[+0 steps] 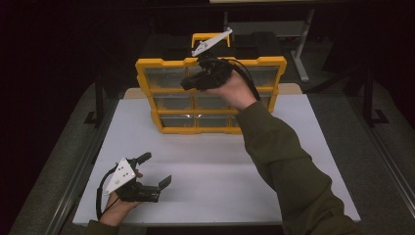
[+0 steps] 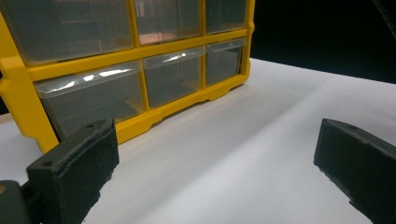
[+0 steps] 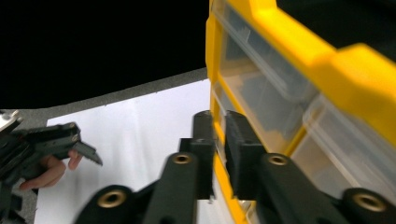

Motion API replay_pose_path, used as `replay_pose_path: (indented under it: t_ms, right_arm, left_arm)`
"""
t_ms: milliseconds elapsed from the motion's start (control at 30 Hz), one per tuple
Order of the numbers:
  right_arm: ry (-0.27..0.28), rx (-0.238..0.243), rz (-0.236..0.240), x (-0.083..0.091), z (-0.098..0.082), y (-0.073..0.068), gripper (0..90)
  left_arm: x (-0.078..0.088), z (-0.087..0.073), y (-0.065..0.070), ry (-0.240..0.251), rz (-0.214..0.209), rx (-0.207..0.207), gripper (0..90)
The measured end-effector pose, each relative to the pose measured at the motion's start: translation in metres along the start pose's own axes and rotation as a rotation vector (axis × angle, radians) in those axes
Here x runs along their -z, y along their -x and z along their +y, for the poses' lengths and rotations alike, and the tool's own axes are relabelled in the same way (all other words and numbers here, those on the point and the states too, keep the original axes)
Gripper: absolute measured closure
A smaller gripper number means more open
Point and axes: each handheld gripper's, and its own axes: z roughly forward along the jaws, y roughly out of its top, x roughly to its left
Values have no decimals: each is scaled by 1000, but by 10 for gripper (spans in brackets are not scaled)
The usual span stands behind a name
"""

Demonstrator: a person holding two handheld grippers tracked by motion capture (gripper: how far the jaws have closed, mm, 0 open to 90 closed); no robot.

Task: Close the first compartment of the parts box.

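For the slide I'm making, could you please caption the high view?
Right gripper raised at the yellow drawer organizer's top row; left gripper rests open-jawed on the white table.

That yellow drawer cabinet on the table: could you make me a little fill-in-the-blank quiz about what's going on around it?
1. The frame of the drawer cabinet is coloured ____.
2. The cabinet's drawers are made of clear ____.
3. The left gripper, low over the white table, has its jaws wide ____.
4. The gripper up at the cabinet's front is the ____ gripper.

Missing words: yellow; plastic; open; right
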Motion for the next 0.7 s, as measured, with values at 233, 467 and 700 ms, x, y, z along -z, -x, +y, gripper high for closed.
replay_pose_path:
  t_ms: [233,467,700]
  right_arm:
    - [25,-2,-16,12,-20,-5,472]
    - [43,16,-25,21,-39,-13,300]
    - [53,23,-32,26,-62,-21,177]
  left_arm:
    - [0,0,-1,-2,0,-7,0]
    - [0,0,-1,-8,2,-10,0]
    - [0,0,-1,-5,3,-3,0]
